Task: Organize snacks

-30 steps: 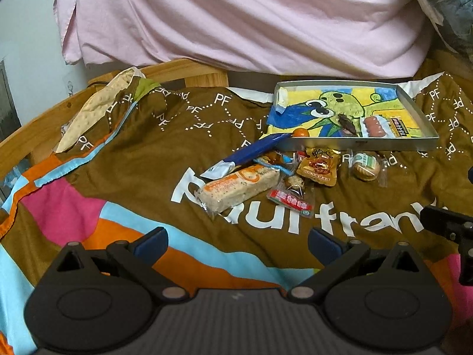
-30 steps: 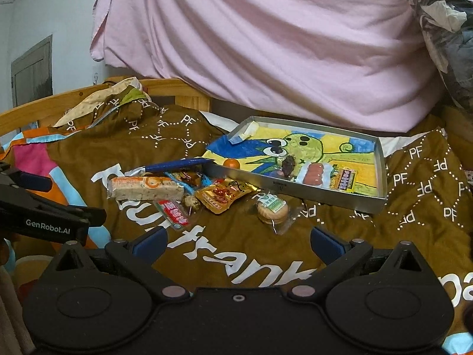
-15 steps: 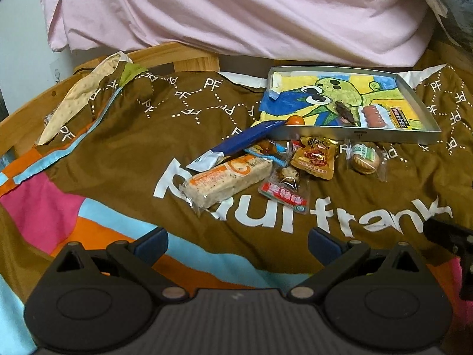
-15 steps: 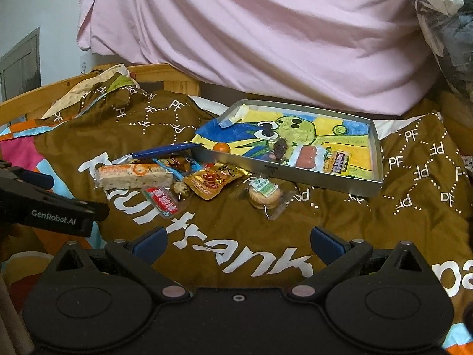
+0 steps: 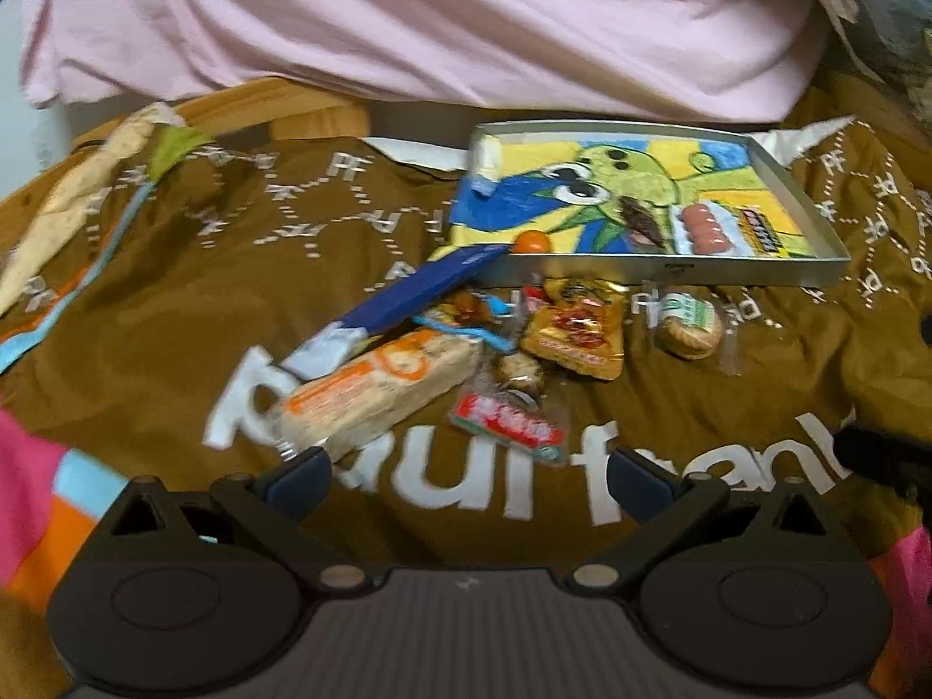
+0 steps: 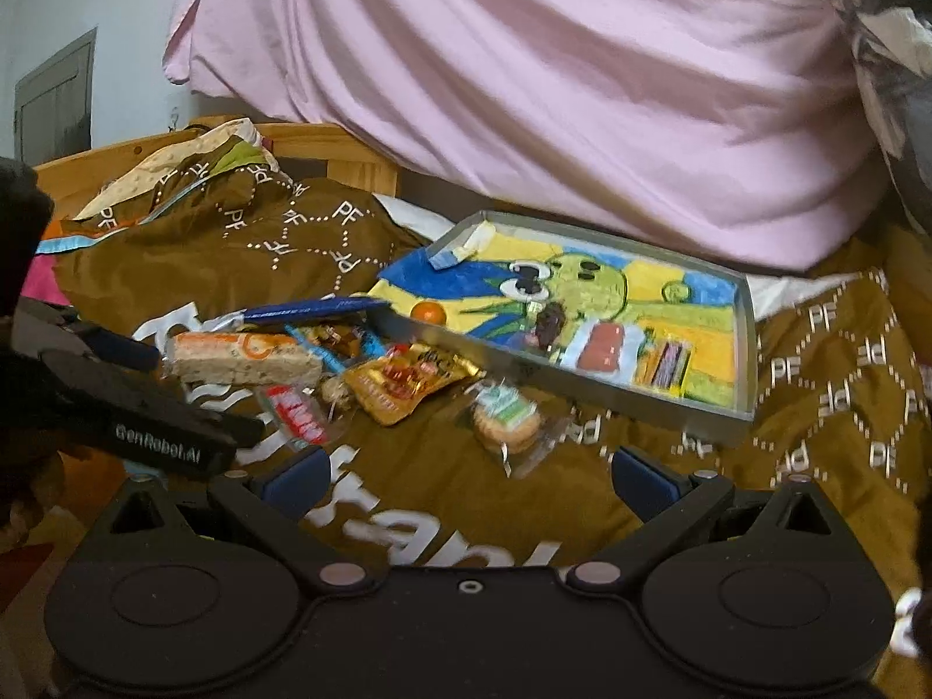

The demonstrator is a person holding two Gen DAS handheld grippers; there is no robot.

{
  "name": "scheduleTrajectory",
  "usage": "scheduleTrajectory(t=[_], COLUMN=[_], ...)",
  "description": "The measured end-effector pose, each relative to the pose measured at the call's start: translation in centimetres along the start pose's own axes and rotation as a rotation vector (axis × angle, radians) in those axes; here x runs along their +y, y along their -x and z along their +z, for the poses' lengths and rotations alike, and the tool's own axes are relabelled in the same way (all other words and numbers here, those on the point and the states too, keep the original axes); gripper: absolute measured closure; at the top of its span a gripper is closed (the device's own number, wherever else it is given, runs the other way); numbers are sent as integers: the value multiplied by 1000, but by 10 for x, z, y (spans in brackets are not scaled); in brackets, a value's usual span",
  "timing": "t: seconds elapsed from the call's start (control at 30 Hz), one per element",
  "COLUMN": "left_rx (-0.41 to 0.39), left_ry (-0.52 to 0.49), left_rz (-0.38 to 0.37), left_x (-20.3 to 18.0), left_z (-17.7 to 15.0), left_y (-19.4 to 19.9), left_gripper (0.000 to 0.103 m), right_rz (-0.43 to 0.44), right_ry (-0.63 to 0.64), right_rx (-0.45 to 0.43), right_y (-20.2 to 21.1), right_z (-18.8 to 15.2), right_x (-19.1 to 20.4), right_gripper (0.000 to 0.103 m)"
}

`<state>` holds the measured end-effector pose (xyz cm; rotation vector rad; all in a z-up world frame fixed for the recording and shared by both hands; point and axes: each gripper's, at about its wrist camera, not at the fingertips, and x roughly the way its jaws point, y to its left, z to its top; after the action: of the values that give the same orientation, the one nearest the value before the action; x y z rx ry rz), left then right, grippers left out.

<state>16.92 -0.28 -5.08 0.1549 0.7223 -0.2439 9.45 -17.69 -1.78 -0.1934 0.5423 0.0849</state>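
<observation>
Several snacks lie in a pile on the brown blanket: an orange-and-white bar (image 5: 381, 393) (image 6: 244, 356), a red candy packet (image 5: 509, 422) (image 6: 294, 408), a golden pouch (image 5: 576, 332) (image 6: 405, 381), a wrapped round cookie (image 5: 687, 329) (image 6: 505, 419) and a blue stick (image 5: 419, 294) (image 6: 314, 310). Behind them sits a metal tray (image 5: 664, 271) (image 6: 742, 349) with a cartoon picture, holding a sausage pack (image 5: 702, 227) (image 6: 606, 346) and an orange ball (image 5: 533, 242) (image 6: 428, 311). My left gripper (image 5: 466, 480) is open just short of the bar. My right gripper (image 6: 466, 475) is open below the cookie.
A pink sheet (image 5: 437, 17) hangs behind the tray. A wooden bed rail (image 6: 326, 145) runs along the back left. The left gripper's body (image 6: 145, 425) juts in at the left of the right wrist view. Bunched blanket (image 6: 233, 215) rises at the back left.
Both grippers have moved forward toward the snack pile, which now looks larger and nearer. The frames are blurred by motion. Both stay open and empty.
</observation>
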Motion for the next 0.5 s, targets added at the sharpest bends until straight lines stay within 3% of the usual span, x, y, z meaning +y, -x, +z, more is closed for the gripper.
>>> scheduleTrajectory(t=[0.27, 0.5], left_rx=[-7, 63], left_ry=[-66, -117], left_rz=[-83, -121], left_x=[-6, -6], left_z=[10, 14], left_y=[-40, -75], left_gripper=[0, 0], right_rz=[21, 58], right_ry=[128, 78], right_rx=[-24, 31], right_y=[-48, -92], right_z=[6, 1], right_x=[-21, -41], right_gripper=[1, 1])
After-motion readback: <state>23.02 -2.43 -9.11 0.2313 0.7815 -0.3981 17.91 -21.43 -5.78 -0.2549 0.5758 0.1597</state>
